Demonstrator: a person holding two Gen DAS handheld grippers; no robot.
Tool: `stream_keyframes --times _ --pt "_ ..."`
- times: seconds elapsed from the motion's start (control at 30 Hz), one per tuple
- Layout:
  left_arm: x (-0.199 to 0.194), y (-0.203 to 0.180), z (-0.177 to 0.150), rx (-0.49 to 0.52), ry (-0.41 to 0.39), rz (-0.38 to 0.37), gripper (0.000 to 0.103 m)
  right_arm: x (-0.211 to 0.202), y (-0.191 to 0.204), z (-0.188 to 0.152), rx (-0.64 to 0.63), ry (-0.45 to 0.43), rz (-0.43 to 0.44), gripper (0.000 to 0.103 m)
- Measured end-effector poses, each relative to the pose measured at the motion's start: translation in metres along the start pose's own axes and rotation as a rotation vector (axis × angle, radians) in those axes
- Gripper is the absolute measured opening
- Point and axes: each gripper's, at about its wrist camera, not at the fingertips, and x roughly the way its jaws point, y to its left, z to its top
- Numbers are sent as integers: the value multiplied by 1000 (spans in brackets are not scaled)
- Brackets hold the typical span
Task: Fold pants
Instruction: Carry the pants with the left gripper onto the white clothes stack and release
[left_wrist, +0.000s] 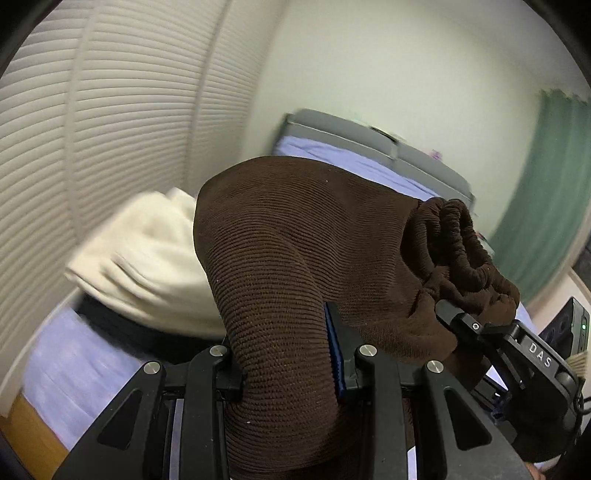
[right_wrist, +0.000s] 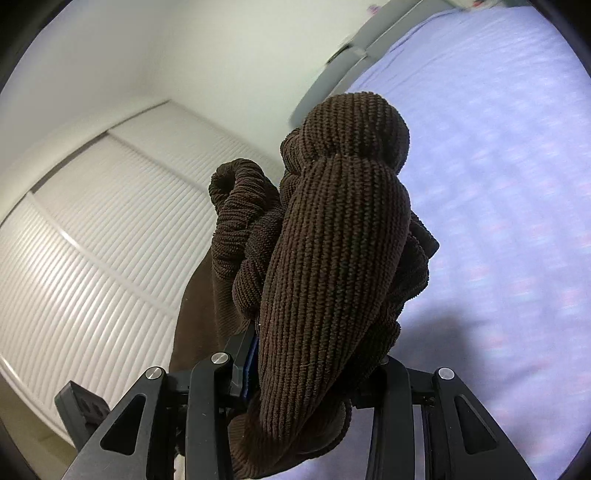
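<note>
The brown ribbed pants (left_wrist: 295, 251) are held up in the air above the bed by both grippers. My left gripper (left_wrist: 288, 354) is shut on a thick fold of the cloth, which bulges over its fingers. My right gripper (right_wrist: 314, 354) is shut on the bunched elastic waistband (right_wrist: 240, 221); cloth drapes over and hides its fingertips. In the left wrist view the right gripper (left_wrist: 480, 325) shows at the right, clamped on the gathered waistband (left_wrist: 458, 243).
A bed with a lilac sheet (right_wrist: 498, 184) lies below, with a grey headboard (left_wrist: 369, 136). A cream garment (left_wrist: 147, 251) lies on dark cloth at the bed's left. White louvred closet doors (left_wrist: 92, 147) stand at the left, a green curtain (left_wrist: 546, 192) at the right.
</note>
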Motion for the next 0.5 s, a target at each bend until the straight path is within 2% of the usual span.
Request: stream_keyframes --times 0.13,0.3,0.4,0.5 --pt "16 60 50 -6 -35 37 32 84 48 -5 -11 20 62 37" --pt "45 109 99 61 -79 59 32 156 87 -13 -16 11 103 37" --pt "65 134 110 56 -63 27 32 187 99 -15 -33 3 99 37" --pt "87 160 104 50 -39 -1 32 212 110 -38 -43 1 80 37"
